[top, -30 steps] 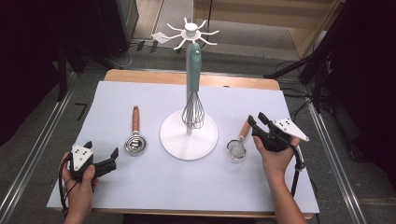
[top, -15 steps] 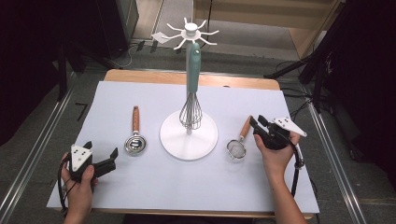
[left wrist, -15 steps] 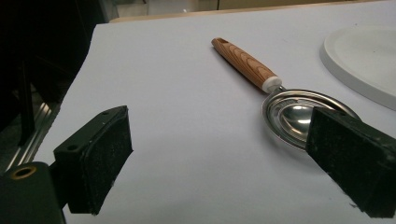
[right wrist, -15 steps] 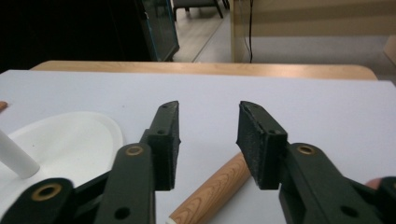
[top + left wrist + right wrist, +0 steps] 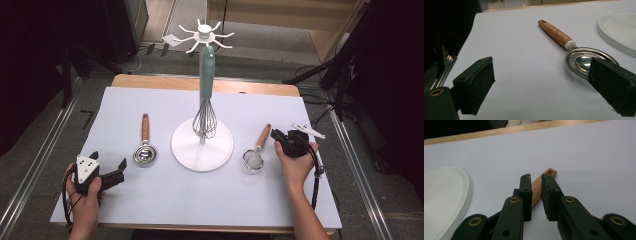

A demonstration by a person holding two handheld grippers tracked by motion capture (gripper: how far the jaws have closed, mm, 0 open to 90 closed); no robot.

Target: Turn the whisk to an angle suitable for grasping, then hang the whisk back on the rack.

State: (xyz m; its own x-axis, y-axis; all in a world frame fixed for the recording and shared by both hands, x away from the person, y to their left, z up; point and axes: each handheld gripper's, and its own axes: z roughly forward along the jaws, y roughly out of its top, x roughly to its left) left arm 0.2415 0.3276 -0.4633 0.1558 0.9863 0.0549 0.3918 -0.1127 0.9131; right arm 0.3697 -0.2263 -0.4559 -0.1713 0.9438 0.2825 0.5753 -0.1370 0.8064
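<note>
Strainer (image 5: 254, 159) with a wooden handle (image 5: 539, 188) lies toward the right edge of the white tabletop (image 5: 150, 210), its mesh bowl just beside the round white base (image 5: 202, 145) of the utensil stand and its handle slanting away toward the far right. At that handle sits the right gripper (image 5: 536, 185), low over the surface — its jaws have just been closing and now stand narrowly apart on either side of the wood, the handle running up between them with its slotted end poking out beyond the tips; whether the pads already press on it cannot be told. From the stand's teal post (image 5: 206, 67) a wire whisk (image 5: 204, 120) hangs down over the base. Left of the base lies a steel scoop (image 5: 144, 154) with its own wooden handle pointing to the far edge. Near the front left corner the left gripper (image 5: 541, 82) rests in the person's hand, jaws spread wide with nothing between them — the scoop's bowl lies just beyond its right jaw.
</note>
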